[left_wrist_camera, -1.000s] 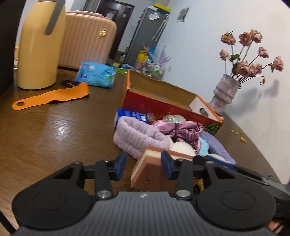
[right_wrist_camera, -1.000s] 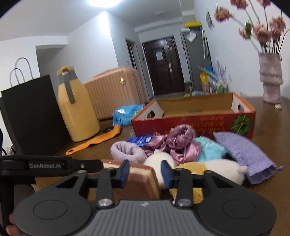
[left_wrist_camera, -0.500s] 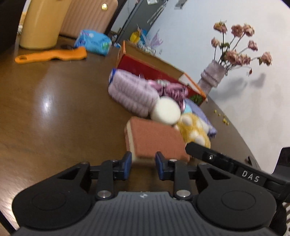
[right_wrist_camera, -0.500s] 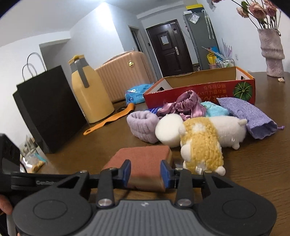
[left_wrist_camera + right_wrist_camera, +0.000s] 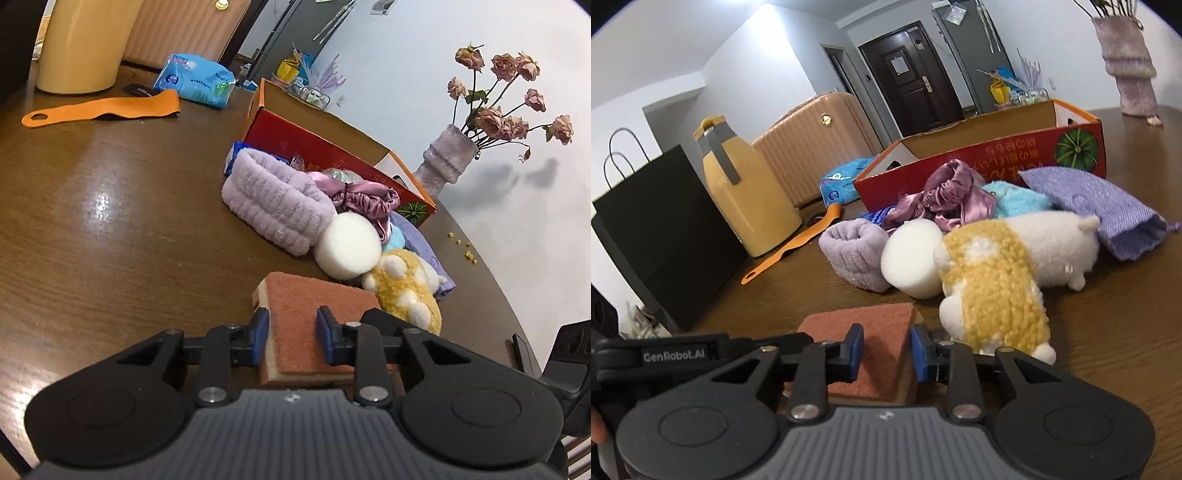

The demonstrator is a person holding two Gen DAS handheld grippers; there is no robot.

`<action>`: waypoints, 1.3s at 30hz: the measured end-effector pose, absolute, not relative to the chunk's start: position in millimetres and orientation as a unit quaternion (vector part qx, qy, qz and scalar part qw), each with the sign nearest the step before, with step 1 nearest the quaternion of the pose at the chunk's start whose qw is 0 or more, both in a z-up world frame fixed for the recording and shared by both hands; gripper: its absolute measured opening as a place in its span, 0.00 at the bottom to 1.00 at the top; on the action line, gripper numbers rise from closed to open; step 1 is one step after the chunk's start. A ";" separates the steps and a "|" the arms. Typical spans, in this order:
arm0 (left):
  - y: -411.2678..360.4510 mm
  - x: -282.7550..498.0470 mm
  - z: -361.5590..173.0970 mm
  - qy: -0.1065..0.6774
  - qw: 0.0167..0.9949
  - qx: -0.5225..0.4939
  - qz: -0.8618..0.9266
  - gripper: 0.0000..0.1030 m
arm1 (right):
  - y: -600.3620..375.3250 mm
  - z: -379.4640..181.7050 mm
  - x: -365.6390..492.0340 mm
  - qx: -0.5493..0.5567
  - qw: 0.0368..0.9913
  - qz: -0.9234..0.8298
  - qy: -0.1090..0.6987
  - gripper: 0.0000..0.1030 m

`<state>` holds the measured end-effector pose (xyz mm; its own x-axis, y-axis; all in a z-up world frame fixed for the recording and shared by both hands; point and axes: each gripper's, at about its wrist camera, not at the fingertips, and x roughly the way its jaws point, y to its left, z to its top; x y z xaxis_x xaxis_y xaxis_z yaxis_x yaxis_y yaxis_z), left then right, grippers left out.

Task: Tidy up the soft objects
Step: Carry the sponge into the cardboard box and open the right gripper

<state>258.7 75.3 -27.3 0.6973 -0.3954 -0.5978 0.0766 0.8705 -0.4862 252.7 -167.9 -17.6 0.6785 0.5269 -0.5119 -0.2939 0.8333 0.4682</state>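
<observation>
Sponge (image 5: 314,325): rust-red top, pale-yellow base

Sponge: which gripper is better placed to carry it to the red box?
Right, marginally. Both straddle the sponge, but the right gripper faces the box head-on; the left gripper sees it at a slant, behind the headband.

Place: a lived-in home, seemingly a dining or living area.
Furniture: a dark wooden table (image 5: 92,229).
Entrance: a dark front door (image 5: 908,74) beside a grey cabinet (image 5: 971,48).
Household things: a pink suitcase (image 5: 812,136), a yellow thermos jug (image 5: 738,184), a black paper bag (image 5: 653,229).
Decoration: a vase (image 5: 448,158) of dried roses (image 5: 506,99) against a white wall.
</observation>
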 end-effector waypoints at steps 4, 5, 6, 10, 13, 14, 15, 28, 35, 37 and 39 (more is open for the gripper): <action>70.6 244.0 -21.8 0.362 0.898 -0.215 -0.130 0.27 | -169.4 -13.4 240.1 0.181 0.901 0.224 0.326 0.22; 69.1 239.8 -19.3 0.359 0.899 -0.214 -0.131 0.27 | -170.1 -11.3 236.0 0.180 0.902 0.223 0.323 0.22; 66.9 235.2 -16.0 0.356 0.901 -0.212 -0.131 0.27 | -170.4 -8.2 230.7 0.175 0.905 0.222 0.318 0.22; 57.6 221.3 3.5 0.343 0.906 -0.210 -0.129 0.26 | -173.5 13.0 217.5 0.159 0.916 0.221 0.296 0.23; 49.5 225.9 33.0 0.323 0.916 -0.195 -0.140 0.26 | -183.6 41.3 221.7 0.163 0.920 0.223 0.279 0.23; 46.2 232.0 46.2 0.312 0.921 -0.183 -0.146 0.26 | -188.0 53.9 228.0 0.165 0.921 0.225 0.270 0.23; 43.8 240.0 58.3 0.305 0.924 -0.175 -0.152 0.26 | -191.5 64.4 235.6 0.166 0.922 0.226 0.265 0.23; 45.4 499.9 144.4 0.320 0.911 -0.197 -0.169 0.26 | -206.8 166.4 497.9 0.183 0.913 0.210 0.297 0.18; 57.7 634.9 82.3 0.381 0.894 -0.204 -0.117 0.26 | -174.6 98.9 642.7 0.188 0.896 0.176 0.361 0.18; 59.4 661.7 60.6 0.396 0.892 -0.192 -0.103 0.26 | -164.1 72.8 672.6 0.185 0.891 0.166 0.380 0.18; 60.7 681.0 40.1 0.410 0.890 -0.179 -0.091 0.27 | -154.5 50.2 694.0 0.181 0.886 0.157 0.396 0.18</action>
<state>681.0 60.7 40.1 0.6476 -0.3081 -0.6970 0.0151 0.9196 -0.3925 693.9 -154.5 50.2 0.6370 0.4217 -0.6452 -0.1342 0.8849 0.4459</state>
